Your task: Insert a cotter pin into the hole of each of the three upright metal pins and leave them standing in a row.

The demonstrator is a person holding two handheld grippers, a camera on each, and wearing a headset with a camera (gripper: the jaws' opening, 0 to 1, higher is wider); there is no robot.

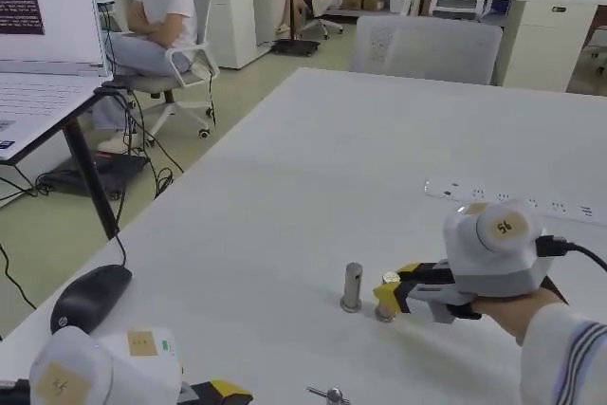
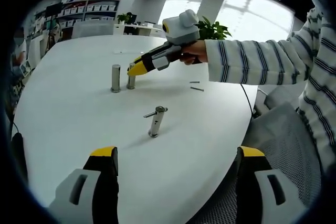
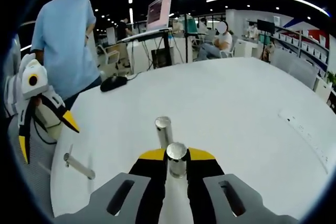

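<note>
**A:** Risk check. The right gripper (image 3: 177, 167) is clamped on a metal pin (image 3: 177, 155), low centre of the right gripper view. What worries you?

**B:** The neighbour. A second bare pin (image 3: 164, 128) stands just beside the held one, directly above it in that view. Any sideways swing of the jaws would likely topple it. Also, in the left gripper view the jaw tips sit high on the held pin. Judging by the finished pin, the hole is near the top, so the jaws may cover it. I cannot see either hole.

**A:** And the left gripper (image 2: 177, 153)?

**B:** Released, jaws spread wide, holding nothing, at the bottom of its own view. Two loose cotter pins (image 2: 195, 85) lie flat on the table (image 1: 285, 187), right of centre in the left gripper view and below the sleeve. They are thin wire on a flat top, so they could skid or slip out of the pinch.

**A:** Appearance of the parts?

**B:** The pins are short, smooth steel cylinders with flat bright tops. Being round and polished, one could rotate in the grip. The third pin (image 2: 156, 121), centre of the left gripper view, stands apart from the pair. It has a cotter pin (image 2: 150, 114) crossing near its top.

**A:** So one is fitted, two are bare.
</note>
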